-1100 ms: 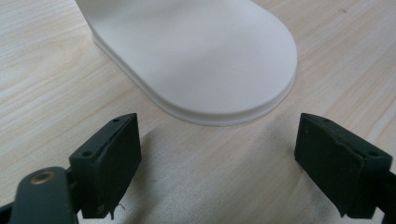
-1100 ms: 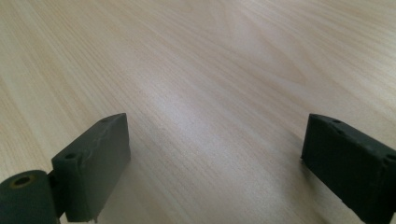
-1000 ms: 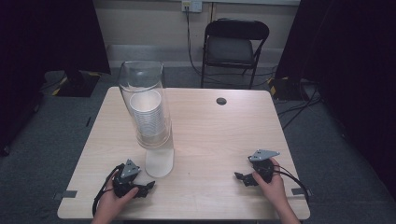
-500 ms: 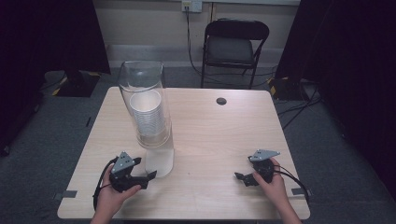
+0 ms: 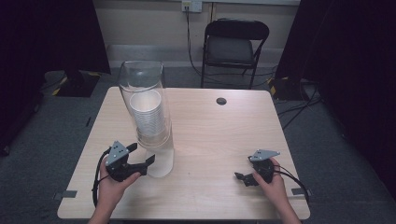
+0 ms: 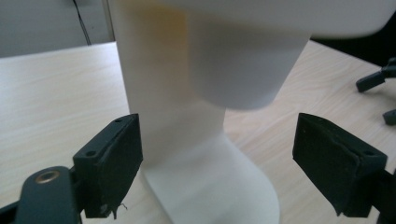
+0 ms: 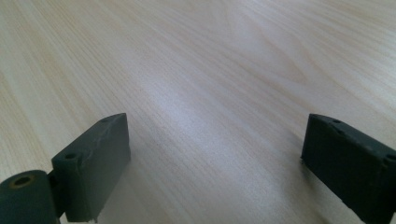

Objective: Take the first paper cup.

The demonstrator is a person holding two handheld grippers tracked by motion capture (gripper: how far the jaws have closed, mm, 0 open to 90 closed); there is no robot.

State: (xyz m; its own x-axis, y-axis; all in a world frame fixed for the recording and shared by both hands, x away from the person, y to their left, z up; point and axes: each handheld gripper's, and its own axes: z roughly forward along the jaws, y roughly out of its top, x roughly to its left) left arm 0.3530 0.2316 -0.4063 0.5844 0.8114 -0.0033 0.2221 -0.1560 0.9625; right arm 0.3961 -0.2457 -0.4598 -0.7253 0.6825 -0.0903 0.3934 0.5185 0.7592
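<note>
A clear tube point(image 5: 142, 95) holding a stack of white cups point(image 5: 148, 116) stands on a white base point(image 5: 161, 163) at the table's left. My left gripper point(image 5: 141, 154) is raised just left of that base and points at it. In the left gripper view the lowest cup point(image 6: 238, 60) hangs out of the tube above the gap of my left gripper point(image 6: 219, 140), with the white base point(image 6: 187, 154) behind. Its jaws have just been opening and stand wide apart, the pads touching nothing. My right gripper point(image 5: 243, 178) rests open at the front right, over bare wood point(image 7: 215, 140).
The light wooden table point(image 5: 224, 135) has a black round grommet point(image 5: 221, 101) near its far edge. A black folding chair point(image 5: 236, 42) stands behind the table. Dark curtains hang on both sides. Cables trail from both grippers.
My left gripper has lifted off the table and turned toward the foot of the cup dispenser. The right gripper has not moved.
</note>
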